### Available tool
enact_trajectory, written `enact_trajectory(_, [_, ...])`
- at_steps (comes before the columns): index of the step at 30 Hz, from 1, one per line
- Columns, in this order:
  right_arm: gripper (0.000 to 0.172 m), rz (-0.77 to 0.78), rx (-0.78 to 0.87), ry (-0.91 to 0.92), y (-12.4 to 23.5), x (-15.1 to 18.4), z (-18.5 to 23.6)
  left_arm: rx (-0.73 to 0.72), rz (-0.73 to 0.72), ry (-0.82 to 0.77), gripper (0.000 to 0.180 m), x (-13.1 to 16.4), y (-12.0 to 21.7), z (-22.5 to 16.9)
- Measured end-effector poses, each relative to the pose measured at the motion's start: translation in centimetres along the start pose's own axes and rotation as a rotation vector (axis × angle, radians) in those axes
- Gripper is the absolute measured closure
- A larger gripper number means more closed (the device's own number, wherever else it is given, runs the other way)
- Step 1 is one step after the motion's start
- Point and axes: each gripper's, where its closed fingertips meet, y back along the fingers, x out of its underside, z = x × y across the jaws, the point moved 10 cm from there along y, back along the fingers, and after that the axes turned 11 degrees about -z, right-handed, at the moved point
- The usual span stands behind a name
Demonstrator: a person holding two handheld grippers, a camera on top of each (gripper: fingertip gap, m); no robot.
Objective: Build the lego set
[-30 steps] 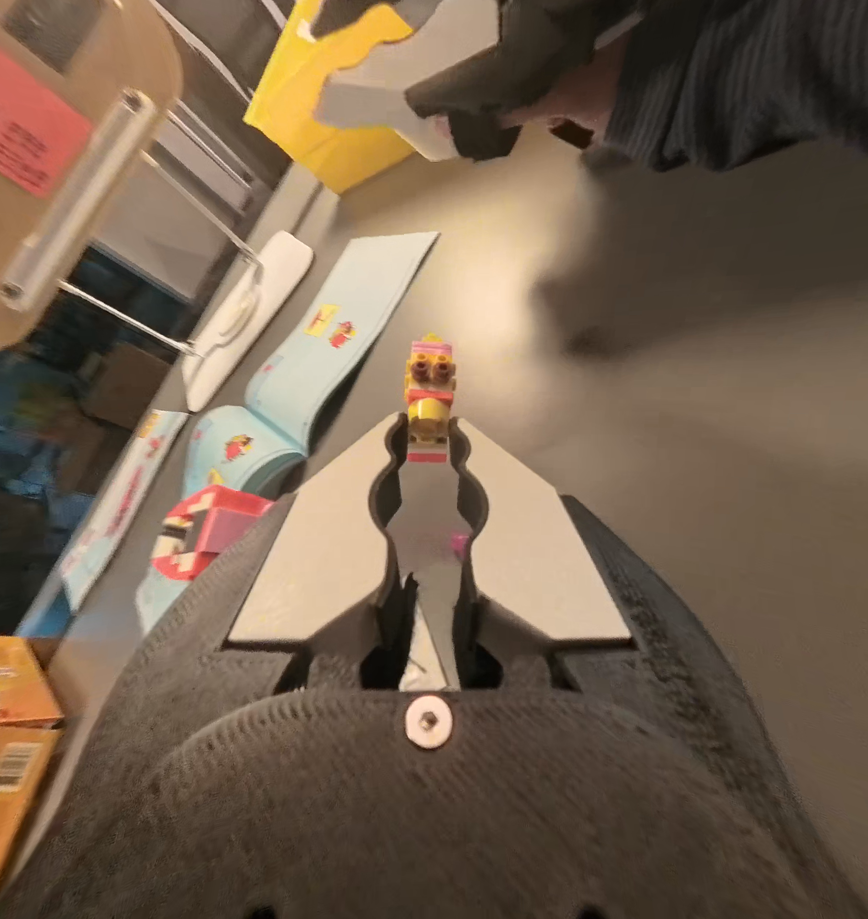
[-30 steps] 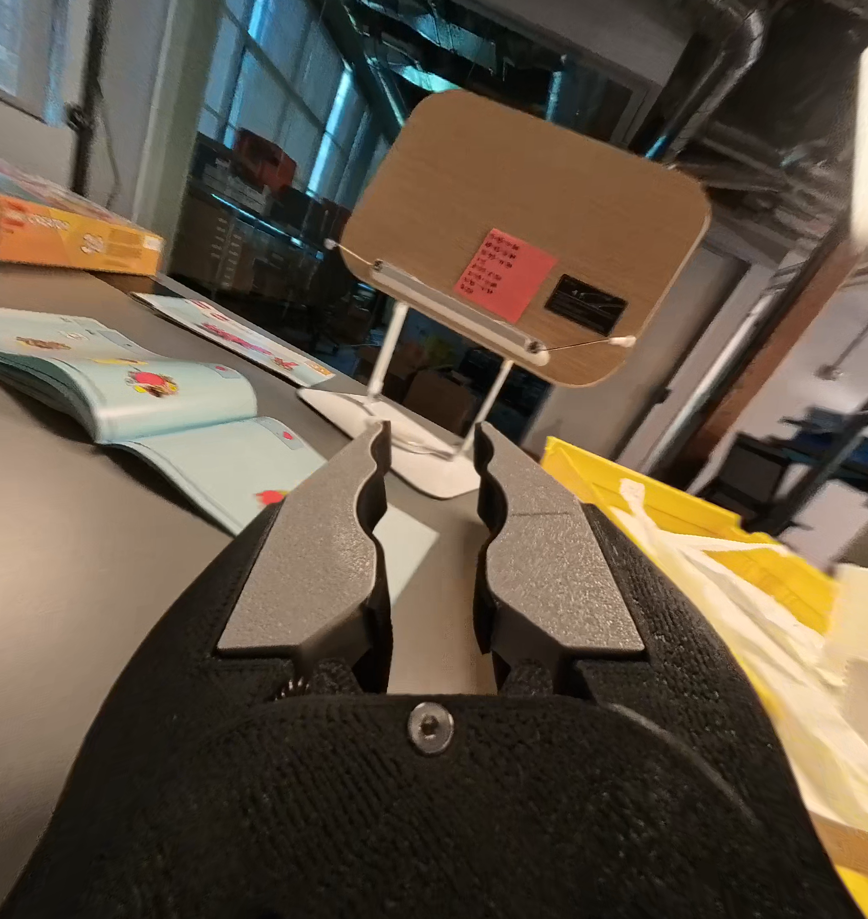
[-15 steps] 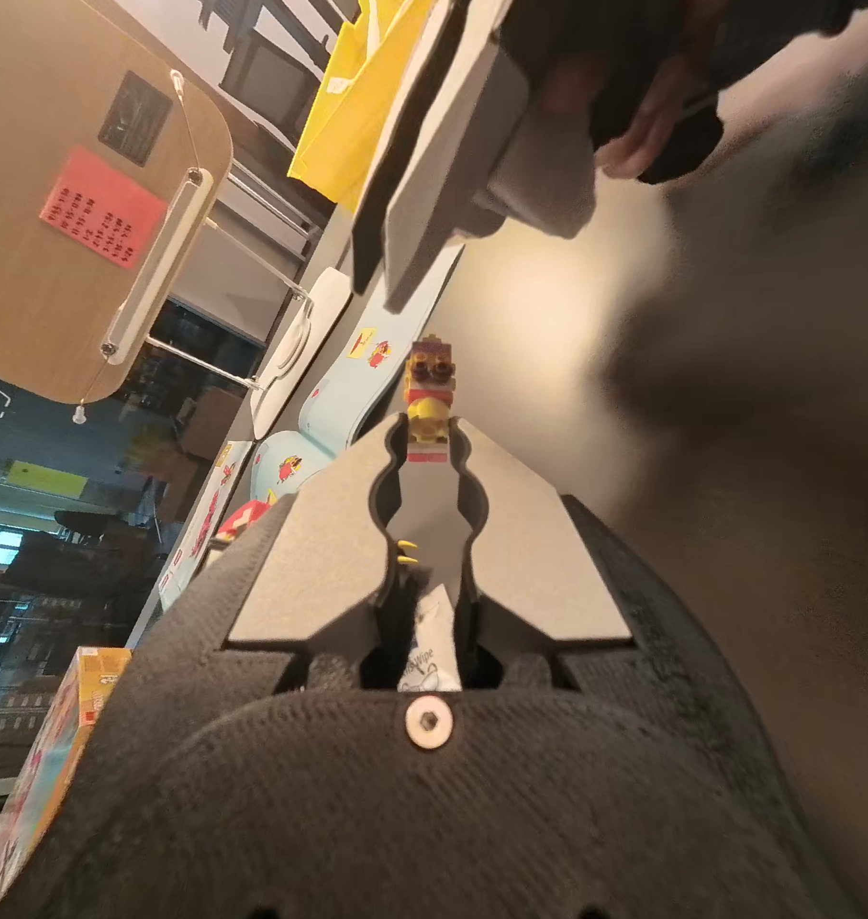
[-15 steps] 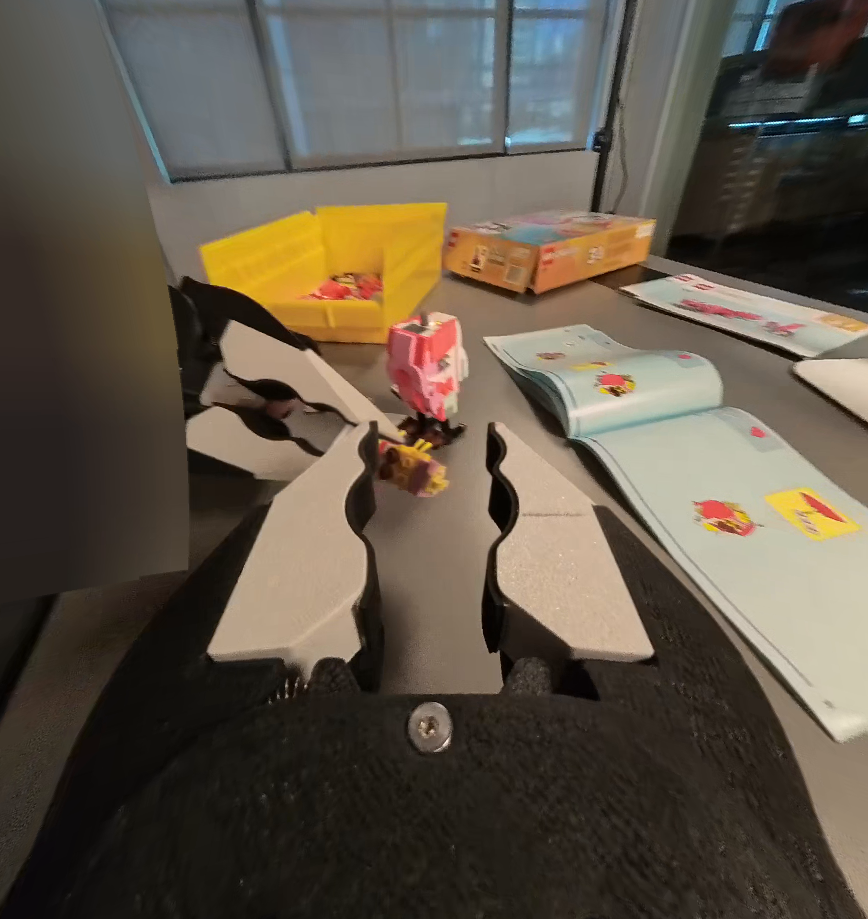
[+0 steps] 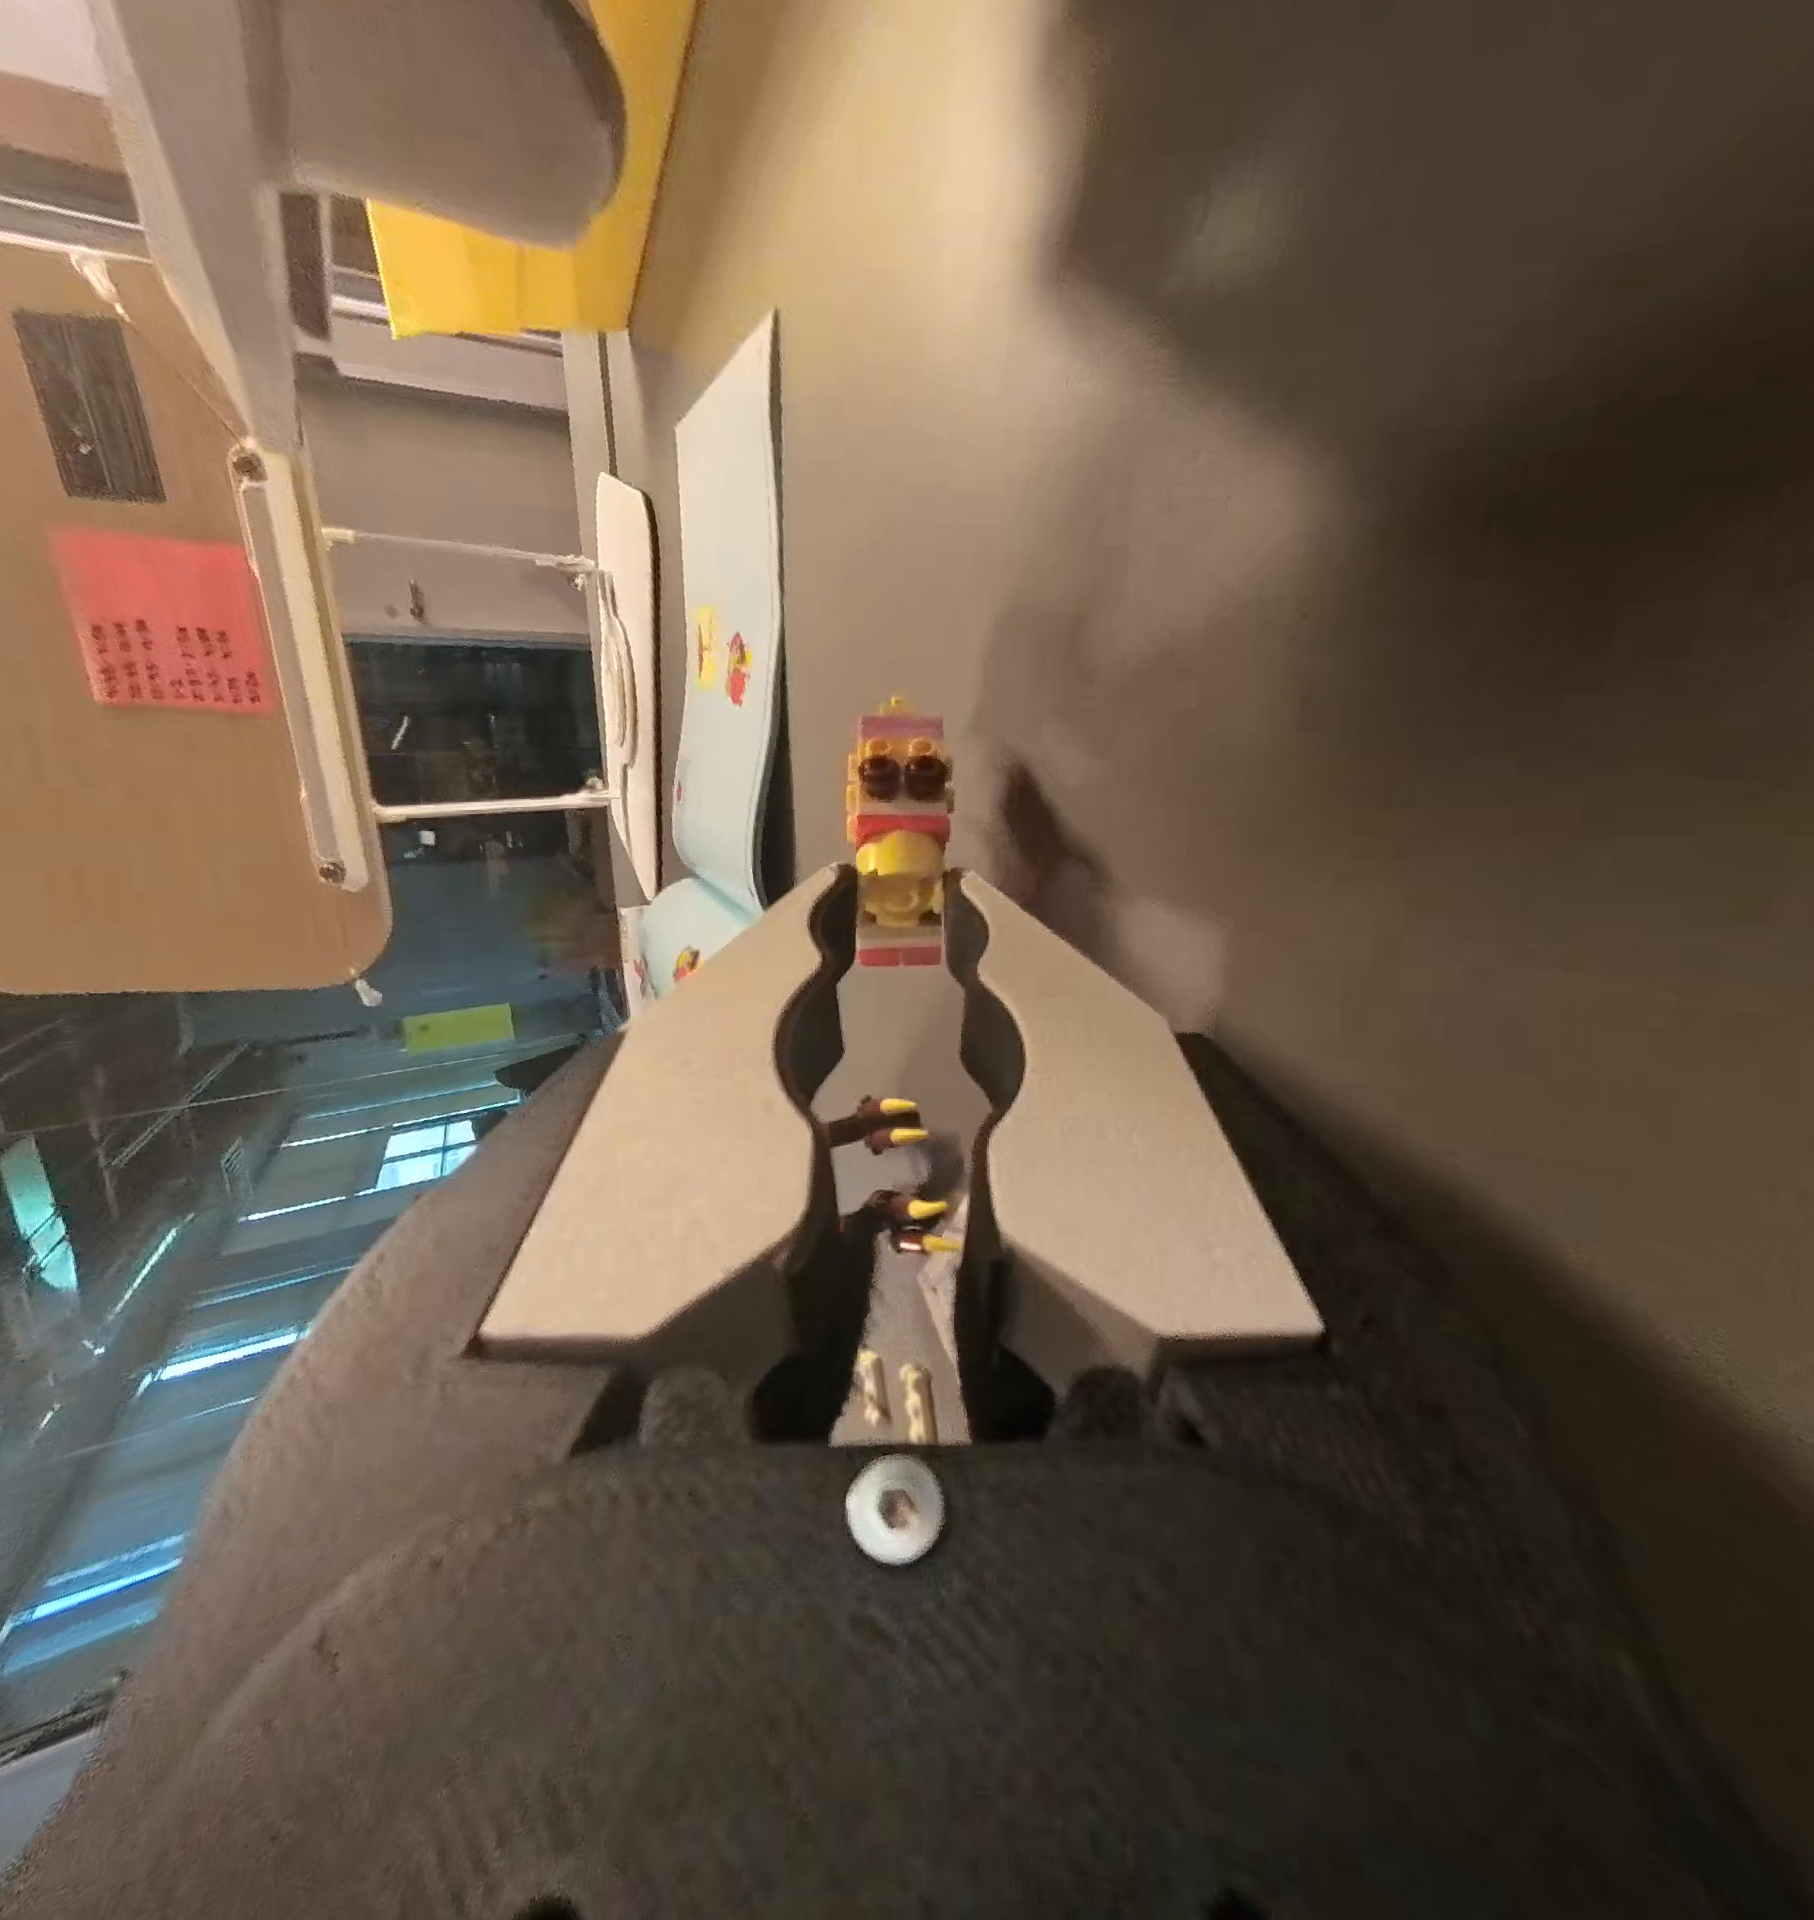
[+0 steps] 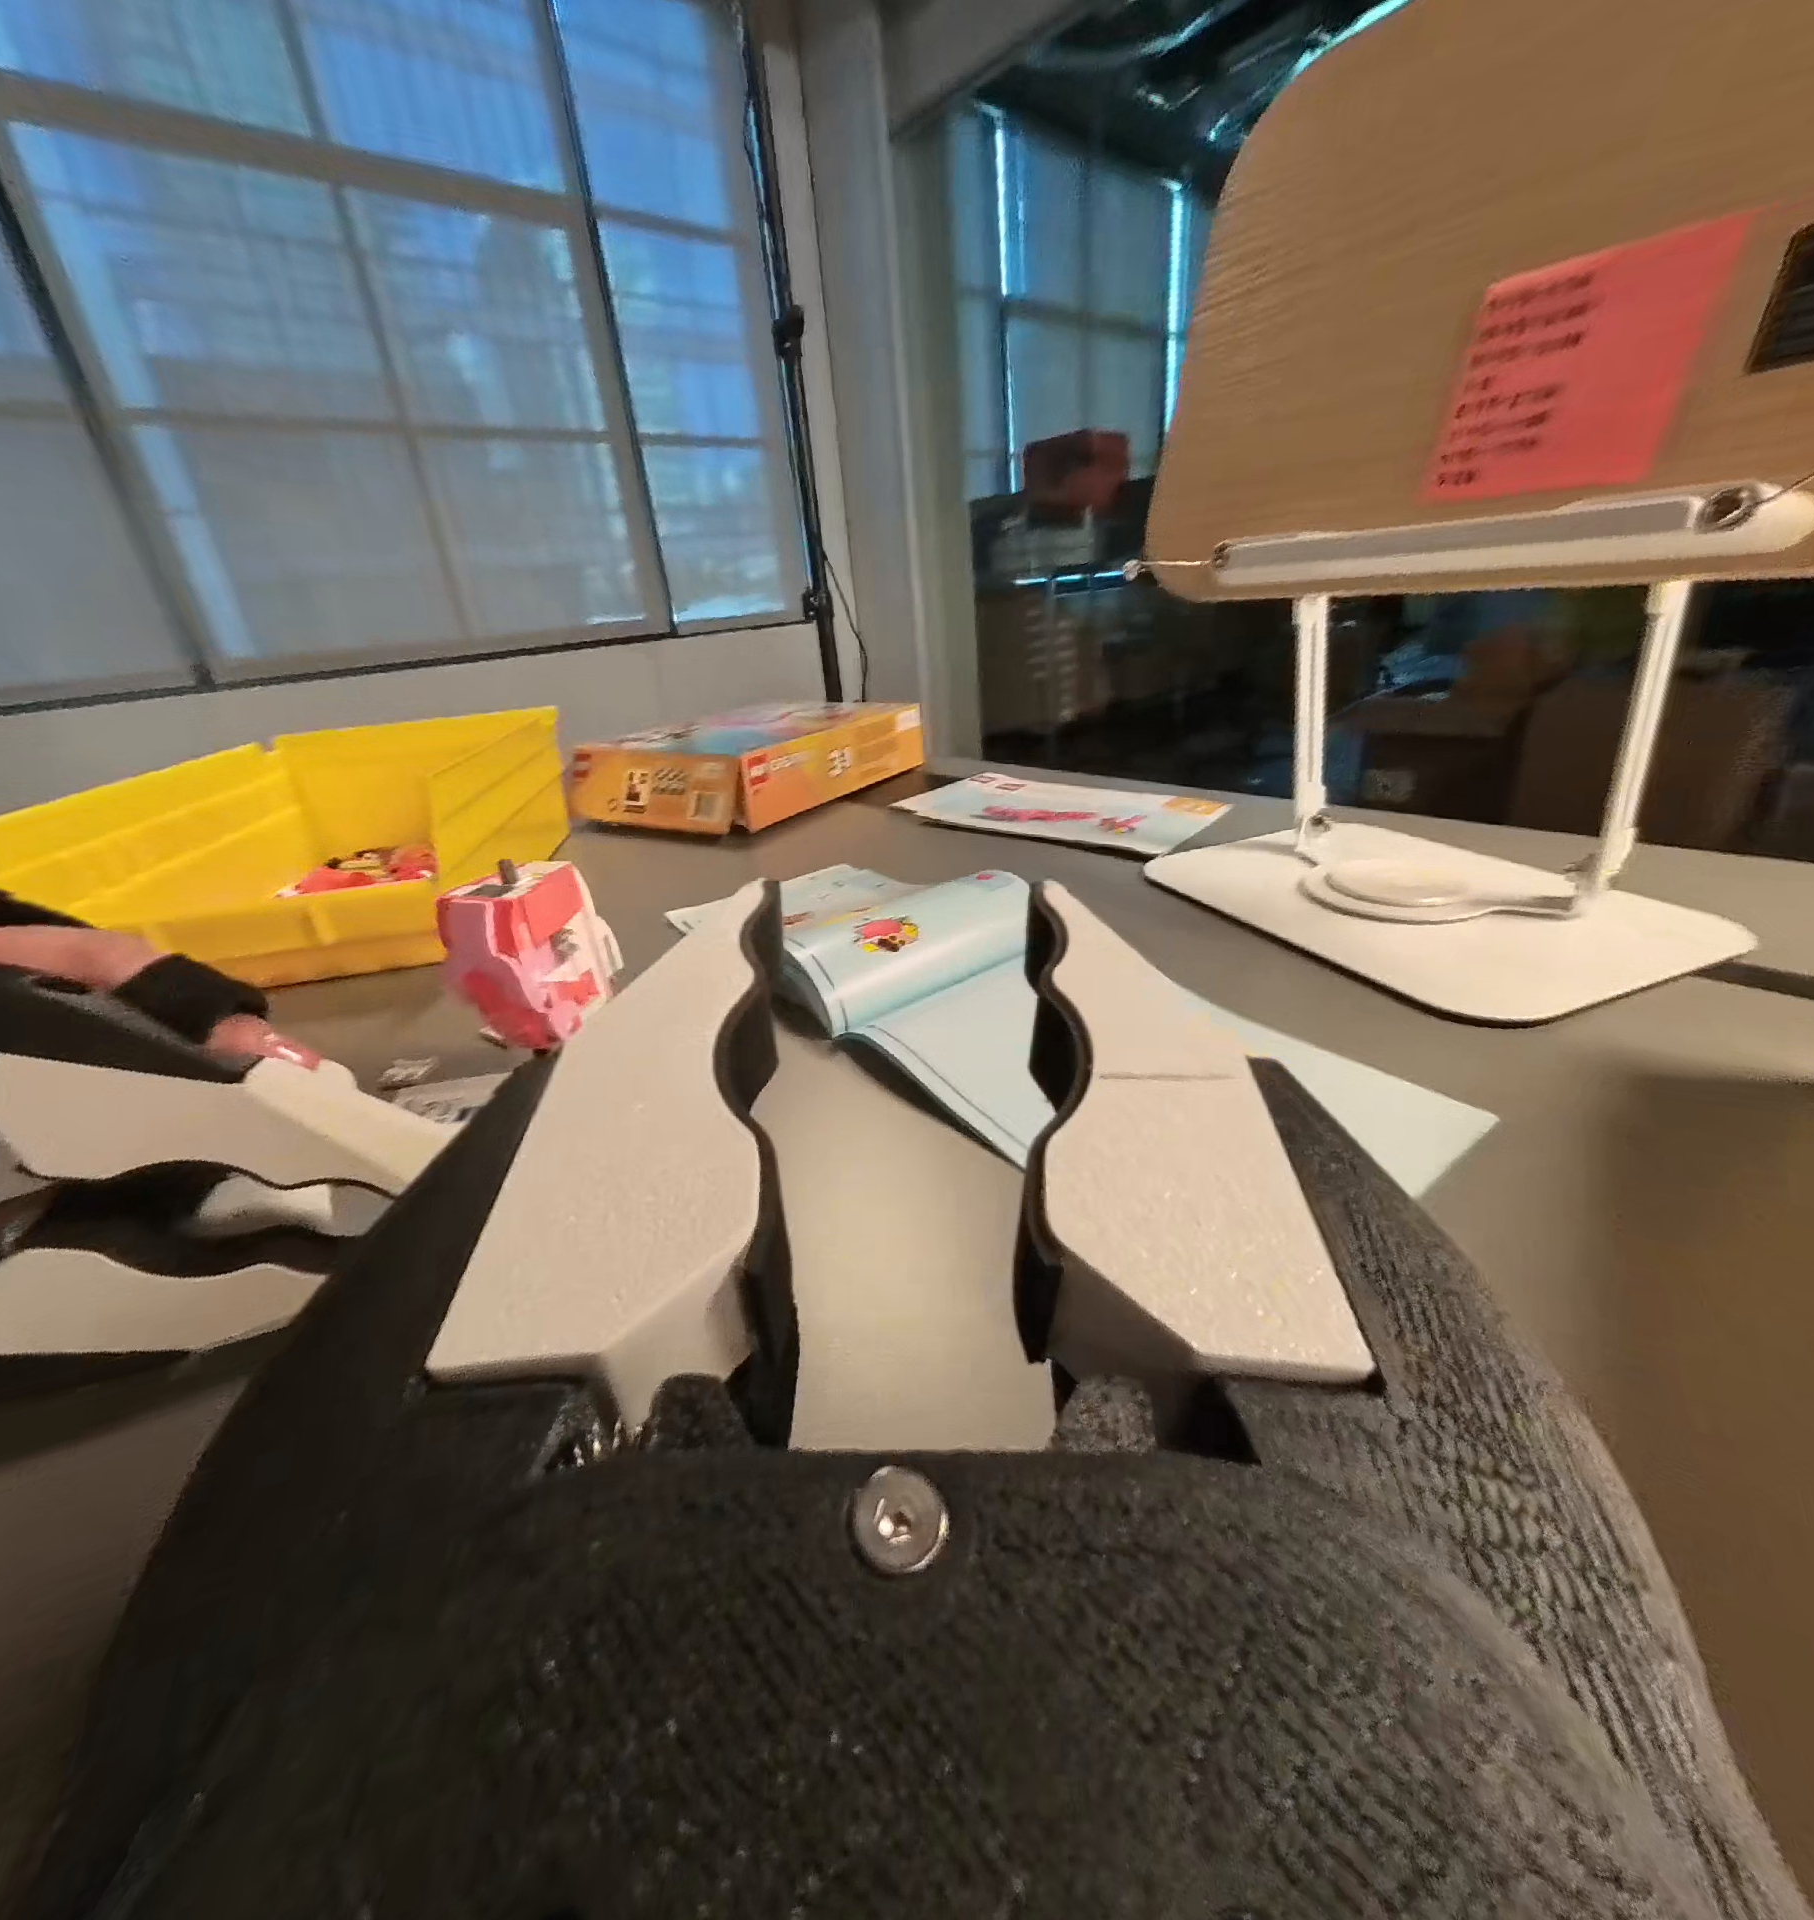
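Observation:
My left gripper (image 5: 901,883) is shut on a small brick assembly (image 5: 898,800) of yellow, pink and red pieces with two dark brown studs; both pads press on its lower end. Dark brown claw pieces with yellow tips (image 5: 887,1127) show through the gap behind the fingertips. My right gripper (image 6: 903,894) is open and empty above the grey table (image 6: 1609,1299). It points at an open light-blue booklet (image 6: 913,956). A pink and red brick model (image 6: 529,956) stands on the table left of it. The left gripper (image 6: 207,1143) shows at the left, its tips hidden.
A yellow bin (image 6: 207,831) with red pieces and an orange box (image 6: 747,769) sit at the back left. A flat leaflet (image 6: 1069,816) lies behind the booklet. A wooden book stand (image 6: 1505,312) on a white base (image 6: 1454,935) stands at the right. A gloved hand (image 6: 155,997) holds the left gripper.
My right gripper has swung round and its jaws have opened wider, still empty. My left gripper has rolled to the side and still holds the small brick assembly.

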Motion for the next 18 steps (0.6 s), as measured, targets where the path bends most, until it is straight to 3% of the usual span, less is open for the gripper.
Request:
enact_trajectory(6, [0.122,-0.014,0.028,0.039,0.1,0.0,-0.4,0.113,0.044,0.016,0.165,-0.5,-0.2,0.1])
enact_trajectory(11, [0.122,-0.045,0.131,0.172,0.4,-0.3,-0.6,0.189,0.010,0.139,0.147,-1.3,0.4,0.4])
enact_trajectory(15, [0.121,-0.104,0.275,0.343,1.1,-0.8,-0.9,0.289,-0.039,0.318,0.130,-1.4,1.7,1.1])
enact_trajectory(18, [0.121,-0.146,0.344,0.398,1.7,-1.3,-1.0,0.380,-0.164,0.555,0.126,-0.8,3.8,2.2])
